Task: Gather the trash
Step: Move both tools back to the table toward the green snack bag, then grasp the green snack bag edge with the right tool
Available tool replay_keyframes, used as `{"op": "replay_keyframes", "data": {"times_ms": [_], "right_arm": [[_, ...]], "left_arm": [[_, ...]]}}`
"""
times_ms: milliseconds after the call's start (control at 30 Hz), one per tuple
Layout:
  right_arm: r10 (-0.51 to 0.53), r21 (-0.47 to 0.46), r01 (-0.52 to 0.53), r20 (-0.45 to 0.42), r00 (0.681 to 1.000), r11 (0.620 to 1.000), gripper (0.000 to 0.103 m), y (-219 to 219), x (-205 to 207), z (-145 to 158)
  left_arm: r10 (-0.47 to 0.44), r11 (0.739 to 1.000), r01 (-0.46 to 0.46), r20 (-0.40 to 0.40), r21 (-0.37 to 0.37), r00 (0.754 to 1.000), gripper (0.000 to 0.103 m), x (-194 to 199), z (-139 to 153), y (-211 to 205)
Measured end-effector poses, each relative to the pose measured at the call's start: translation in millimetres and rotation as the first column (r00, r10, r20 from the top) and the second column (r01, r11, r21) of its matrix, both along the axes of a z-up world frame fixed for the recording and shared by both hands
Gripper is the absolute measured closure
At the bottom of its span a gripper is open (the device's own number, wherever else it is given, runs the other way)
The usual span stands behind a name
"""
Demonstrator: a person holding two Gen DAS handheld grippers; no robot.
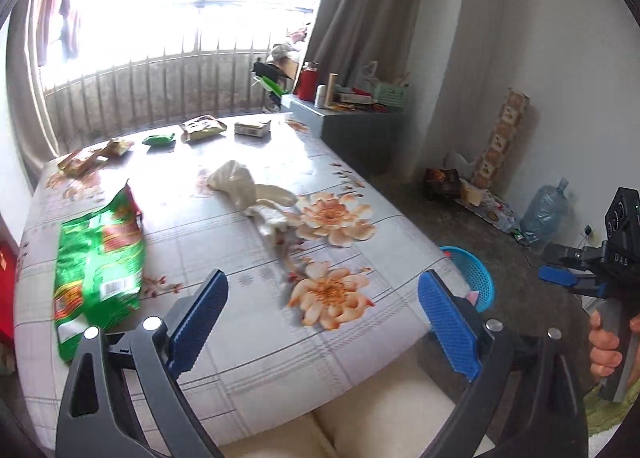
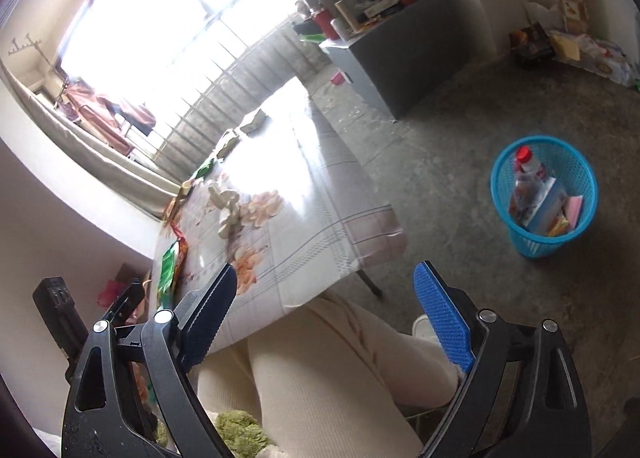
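Both grippers empty, jaws spread wide. Left gripper (image 1: pixel 322 322) hovers over the near desk (image 1: pixel 248 346) edge, with the green chip bag (image 1: pixel 100 262) just left of its jaws and the crumpled white plastic bag (image 1: pixel 244 186) ahead. Four smaller wrappers sit far ahead. Right gripper (image 2: pixel 324 316) points floorward, blue basket (image 2: pixel 544 202) ahead-right. Risk, I'd guess: the slick chip bag sliding off the edge when pinched.
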State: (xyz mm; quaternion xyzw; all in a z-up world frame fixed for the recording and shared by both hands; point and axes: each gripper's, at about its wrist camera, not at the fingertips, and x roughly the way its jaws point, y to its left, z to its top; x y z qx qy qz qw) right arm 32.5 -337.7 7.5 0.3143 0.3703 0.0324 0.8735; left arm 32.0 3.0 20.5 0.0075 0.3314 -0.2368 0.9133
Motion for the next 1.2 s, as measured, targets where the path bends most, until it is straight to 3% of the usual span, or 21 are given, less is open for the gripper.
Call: {"op": "replay_keyframes", "data": {"times_ms": [167,433,700,900,1200], "right_arm": [[0.133,0.029,-0.133,-0.006,0.991,0.991,0.017,46,27,-1],[0.332,0.089,-0.33,-0.018,0.943,0.94,0.017,118,74,-3],[0.5,0.26,-0.488,0.025,0.866,0.833,0.019,175,129,2],[0.593,0.382,-0.543,-0.015,0.805,0.748,0.023,234,194,-17],[0.623,0.358,-0.544,-0.155,0.767,0.759,0.041,294,259,-59]], "left_arm": [[0.11,0.994,-0.11,-0.005,0.006,0.994,0.009,-14,-5,46],[0.28,0.96,-0.279,0.004,-0.018,0.96,0.009,-26,-8,119],[0.363,0.93,-0.364,-0.016,-0.05,0.932,0.009,-16,-12,155],[0.38,0.923,-0.381,-0.024,-0.051,0.925,0.009,-14,-16,166],[0.421,0.904,-0.423,-0.044,-0.052,0.906,0.009,-9,-26,186]]}}
